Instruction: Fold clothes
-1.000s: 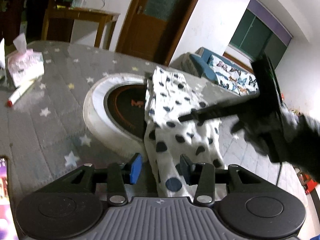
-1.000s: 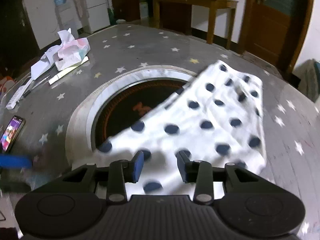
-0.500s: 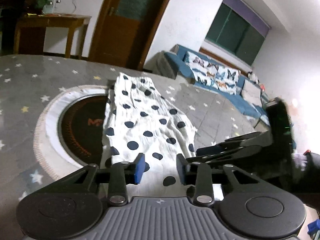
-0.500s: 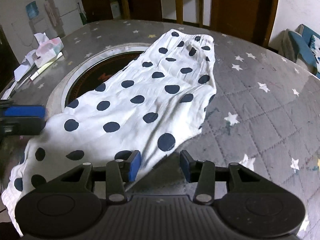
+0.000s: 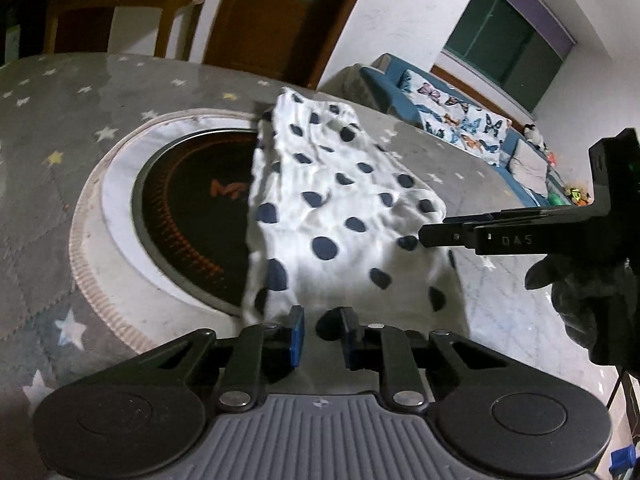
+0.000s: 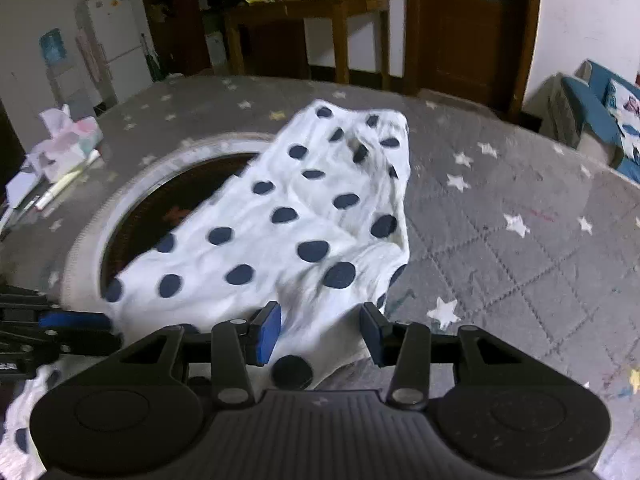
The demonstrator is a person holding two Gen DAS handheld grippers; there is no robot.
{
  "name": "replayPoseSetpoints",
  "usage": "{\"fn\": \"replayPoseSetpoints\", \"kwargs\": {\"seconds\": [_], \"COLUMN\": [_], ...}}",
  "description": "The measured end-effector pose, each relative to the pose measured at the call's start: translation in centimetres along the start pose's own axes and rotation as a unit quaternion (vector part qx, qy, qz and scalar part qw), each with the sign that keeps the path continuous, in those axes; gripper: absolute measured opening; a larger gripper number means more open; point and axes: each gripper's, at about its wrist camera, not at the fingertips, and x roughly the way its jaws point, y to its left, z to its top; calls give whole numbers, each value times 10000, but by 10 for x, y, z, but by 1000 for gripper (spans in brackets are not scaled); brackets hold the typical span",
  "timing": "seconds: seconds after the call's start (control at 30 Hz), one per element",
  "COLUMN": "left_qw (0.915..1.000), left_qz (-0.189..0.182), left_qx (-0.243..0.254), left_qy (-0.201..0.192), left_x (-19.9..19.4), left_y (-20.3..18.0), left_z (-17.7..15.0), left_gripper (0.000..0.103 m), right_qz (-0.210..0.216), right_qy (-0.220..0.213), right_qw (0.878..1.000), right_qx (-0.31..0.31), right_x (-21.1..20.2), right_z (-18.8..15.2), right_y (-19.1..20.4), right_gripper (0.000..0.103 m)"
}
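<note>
1. Polka-dot garment (image 5: 340,208): white cloth with dark dots, lying across the star-patterned table cover (image 6: 520,208), its far end near the far edge of the table and its near end hanging toward the near edge. One side of it overlaps the round inset hotplate (image 5: 188,216) in the middle of the table.
2. Left gripper (image 5: 320,332): its jaws are closing, with the near hem of the cloth between the blue pads (image 5: 297,334). A gap shows between them, so the pinch is not yet made. Let them close fully before any lift.
3. Right gripper (image 6: 320,330): its jaws stand about half open, with cloth bunched between and under the pads (image 6: 267,330). The pads do not press on it, as far as I can tell.
4. Take each near corner close to the hem, one layer deep if possible, so that the fold line runs straight.
5. Likely next step, judged from the layout: carry both corners together toward the far end and lay them level.
6. Risk: the cloth may drag or snag on the hotplate's rim; lift it clear first.
7. Tissue pack (image 6: 68,142) and marker pen (image 6: 66,184) sit well apart, near the table's left edge.
</note>
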Motion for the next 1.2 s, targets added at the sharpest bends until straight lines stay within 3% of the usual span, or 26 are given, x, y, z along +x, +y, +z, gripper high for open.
{"fn": "replayPoseSetpoints", "kwargs": {"seconds": [0.27, 0.4, 0.6, 0.63, 0.7, 0.77, 1.07, 1.2], "left_qw": [10000, 9998, 9994, 9993, 9990, 9987, 9975, 9973], "left_qz": [85, 167, 299, 326, 388, 454, 547, 387], "left_qx": [4, 45, 145, 170, 213, 241, 432, 571], "left_qy": [11, 5, -25, -22, -1, 30, -69, -236], "left_x": [-1, 0, 2, 3, 5, 6, -1, -22], "left_y": [1, -1, -9, -10, -10, -9, -7, -15], "left_z": [5, 7, 11, 12, 13, 11, 9, 8], "left_gripper": [16, 17, 17, 17, 17, 17, 17, 17], "right_qz": [64, 401, 809, 852, 927, 849, 28, 42], "right_qy": [-308, -440, -534, -559, -603, -599, -541, -762], "right_qw": [9950, 9884, 9887, 9886, 9878, 9893, 9955, 9942], "right_qx": [951, 1400, 1142, 1105, 1097, 1024, 776, 763], "right_x": [-5, -14, -10, -8, -6, -8, -26, -46], "right_z": [-8, -20, -35, -36, -36, -36, -44, -47], "right_y": [-48, -72, -62, -59, -55, -50, -47, -41], "right_gripper": [43, 43, 43, 40, 20, 6, 5, 8]}}
